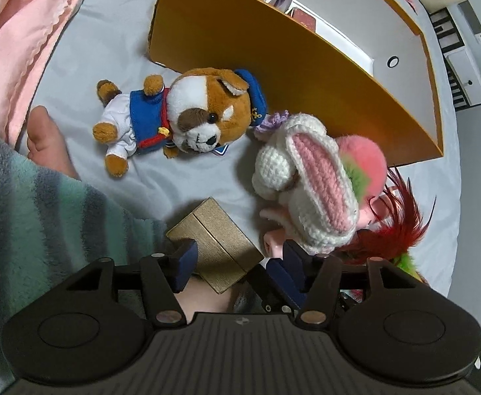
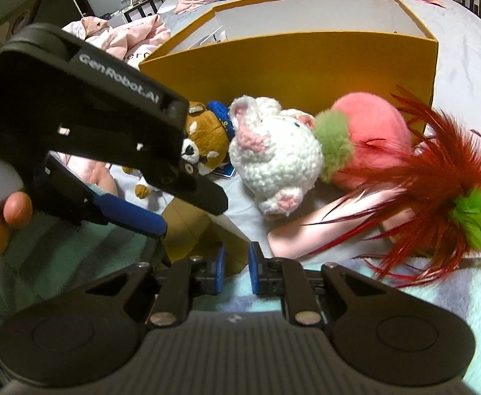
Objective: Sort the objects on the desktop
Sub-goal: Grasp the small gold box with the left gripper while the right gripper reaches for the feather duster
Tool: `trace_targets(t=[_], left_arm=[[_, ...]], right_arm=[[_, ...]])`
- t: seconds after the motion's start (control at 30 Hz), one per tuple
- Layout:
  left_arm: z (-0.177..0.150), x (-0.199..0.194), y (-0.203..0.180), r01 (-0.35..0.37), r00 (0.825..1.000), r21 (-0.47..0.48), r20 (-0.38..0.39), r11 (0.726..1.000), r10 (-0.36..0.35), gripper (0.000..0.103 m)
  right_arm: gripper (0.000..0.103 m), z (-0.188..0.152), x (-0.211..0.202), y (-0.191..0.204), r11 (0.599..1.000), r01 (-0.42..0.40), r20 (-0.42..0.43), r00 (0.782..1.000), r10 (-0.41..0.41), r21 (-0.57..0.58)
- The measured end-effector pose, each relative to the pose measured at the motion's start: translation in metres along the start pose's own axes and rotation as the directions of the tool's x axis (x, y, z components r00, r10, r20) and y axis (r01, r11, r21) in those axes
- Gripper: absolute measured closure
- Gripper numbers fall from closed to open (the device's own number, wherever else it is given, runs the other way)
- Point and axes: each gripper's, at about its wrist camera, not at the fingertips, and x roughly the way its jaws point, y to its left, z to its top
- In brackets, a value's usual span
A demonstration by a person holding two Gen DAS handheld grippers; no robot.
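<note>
Your left gripper (image 1: 237, 263) is straddling the small gold box (image 1: 214, 245), its blue pads spread wide on either side and not yet pressing the ribbed cardboard. You are keeping the right gripper (image 2: 237, 268) empty and nearly closed, while the orange bin (image 1: 273, 75) is waiting ahead, beyond the plush dog (image 1: 174, 115) and crocheted bunny (image 1: 306, 181).

Gold box (image 1: 214, 245) between spread jaws, plush dog (image 1: 178, 115) beyond

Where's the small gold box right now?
In the left wrist view the gold box sits low centre on the bedsheet, between the open left gripper's fingers, just left of the crocheted bunny.
</note>
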Motion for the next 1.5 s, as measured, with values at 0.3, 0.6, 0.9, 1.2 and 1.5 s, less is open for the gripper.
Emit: trace_targets(t=[0.3,0.6,0.9,1.2,1.5], left_arm=[[-0.009,-0.014,-0.007,-0.024,1.000,0.046,0.015,0.999,0.023,0.036],[0.000,0.005,-0.007,-0.079,0.997,-0.045,-0.011,0.996,0.079,0.036],[0.005,0.015,-0.005,-0.111,0.994,-0.137,-0.005,0.984,0.112,0.033],[0.008,0.029,0.000,-0.095,0.995,-0.138,-0.034,0.986,0.091,0.033],[0.001,0.033,-0.033,-0.124,0.989,0.337,-0.039,0.934,0.145,0.034]], right_arm=[[0.085,0.007,-0.004,-0.007,0.999,0.036,0.053,0.998,-0.038,0.040],[0.084,0.015,-0.001,-0.001,0.998,0.029,0.065,0.997,-0.033,0.053],[0.088,0.008,0.003,-0.007,0.999,-0.030,0.008,1.000,0.030,0.020],[0.088,0.003,0.003,-0.001,0.998,-0.057,-0.017,0.998,0.057,-0.019],[0.087,0.015,-0.057,-0.020,0.996,0.083,0.102,0.991,-0.086,0.031]])
